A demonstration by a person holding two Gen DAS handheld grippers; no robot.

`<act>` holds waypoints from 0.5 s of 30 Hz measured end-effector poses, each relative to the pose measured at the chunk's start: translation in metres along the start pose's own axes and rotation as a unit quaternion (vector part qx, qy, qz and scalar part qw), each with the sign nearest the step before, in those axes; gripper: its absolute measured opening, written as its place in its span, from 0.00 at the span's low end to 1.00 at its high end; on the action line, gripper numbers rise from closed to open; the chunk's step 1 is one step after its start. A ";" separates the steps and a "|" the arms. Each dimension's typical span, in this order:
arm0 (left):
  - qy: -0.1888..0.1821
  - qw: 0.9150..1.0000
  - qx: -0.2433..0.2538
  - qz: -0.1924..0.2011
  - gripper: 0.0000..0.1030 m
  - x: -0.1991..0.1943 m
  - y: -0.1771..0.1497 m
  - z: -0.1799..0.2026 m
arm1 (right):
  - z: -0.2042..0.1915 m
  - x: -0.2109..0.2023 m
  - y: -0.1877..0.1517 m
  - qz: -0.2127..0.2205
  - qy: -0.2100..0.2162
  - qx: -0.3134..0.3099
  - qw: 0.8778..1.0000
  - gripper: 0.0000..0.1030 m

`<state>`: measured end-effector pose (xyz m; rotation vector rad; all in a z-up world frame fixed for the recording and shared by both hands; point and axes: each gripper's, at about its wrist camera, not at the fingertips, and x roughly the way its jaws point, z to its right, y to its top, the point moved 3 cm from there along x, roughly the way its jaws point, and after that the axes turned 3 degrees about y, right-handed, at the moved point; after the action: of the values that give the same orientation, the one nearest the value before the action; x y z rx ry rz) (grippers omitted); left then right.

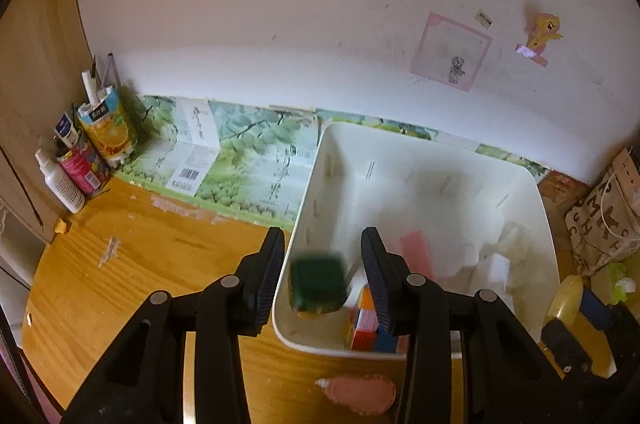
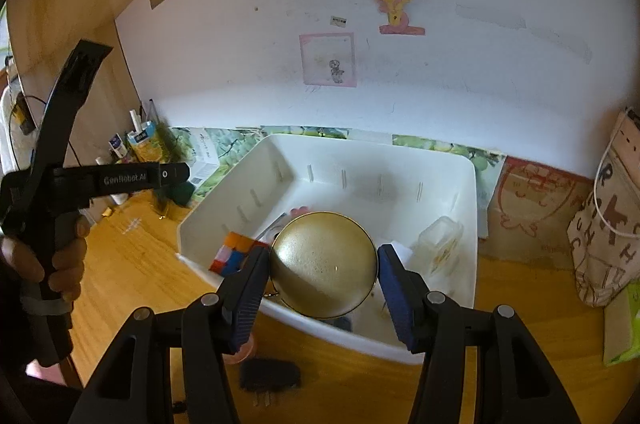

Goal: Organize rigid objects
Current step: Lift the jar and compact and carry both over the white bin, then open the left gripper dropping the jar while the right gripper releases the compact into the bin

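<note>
My left gripper [image 1: 322,236] is shut on a green sponge [image 1: 318,284] with a yellow underside, held over the near left corner of a white plastic bin [image 1: 400,176]. The sponge looks blurred. In the right wrist view, the left gripper [image 2: 176,180] hangs left of the bin [image 2: 360,164] with the sponge [image 2: 180,194] under its tip. My right gripper [image 2: 323,251] is shut on a flat round gold tin [image 2: 324,264] above the bin's near side. A Rubik's cube [image 2: 236,252], a pink card [image 1: 416,252] and a clear box [image 2: 440,244] lie in the bin.
On the wooden desk before the bin lie a pink brush-like thing [image 1: 356,394] and a black plug [image 2: 270,376]. Bottles and cups [image 1: 80,160] stand far left. A cloth bag [image 2: 600,244] and cardboard box [image 2: 540,216] crowd the right. A hand [image 2: 60,264] grips the left tool.
</note>
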<state>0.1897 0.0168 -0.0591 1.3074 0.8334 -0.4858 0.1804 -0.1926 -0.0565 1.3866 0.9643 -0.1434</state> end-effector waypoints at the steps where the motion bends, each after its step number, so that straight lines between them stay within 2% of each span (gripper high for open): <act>1: -0.001 1.000 0.000 0.001 0.42 0.002 0.002 0.002 | 0.001 0.005 -0.001 0.000 0.001 0.000 1.000 0.54; 10: 0.012 1.000 0.006 -0.010 0.42 0.014 0.004 0.013 | 0.012 0.031 -0.007 -0.022 0.016 0.019 0.999 0.55; 13: 0.017 1.000 0.008 -0.013 0.44 0.013 0.003 0.015 | 0.014 0.030 -0.007 -0.020 0.018 0.026 0.999 0.63; 15: 0.017 1.000 0.011 -0.011 0.50 0.009 0.002 0.016 | 0.014 0.024 -0.007 -0.013 0.020 0.027 0.999 0.66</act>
<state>0.2012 0.0031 -0.0636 1.3301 0.8744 -0.4924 0.1983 -0.1952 -0.0787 1.4303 1.0193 -0.1626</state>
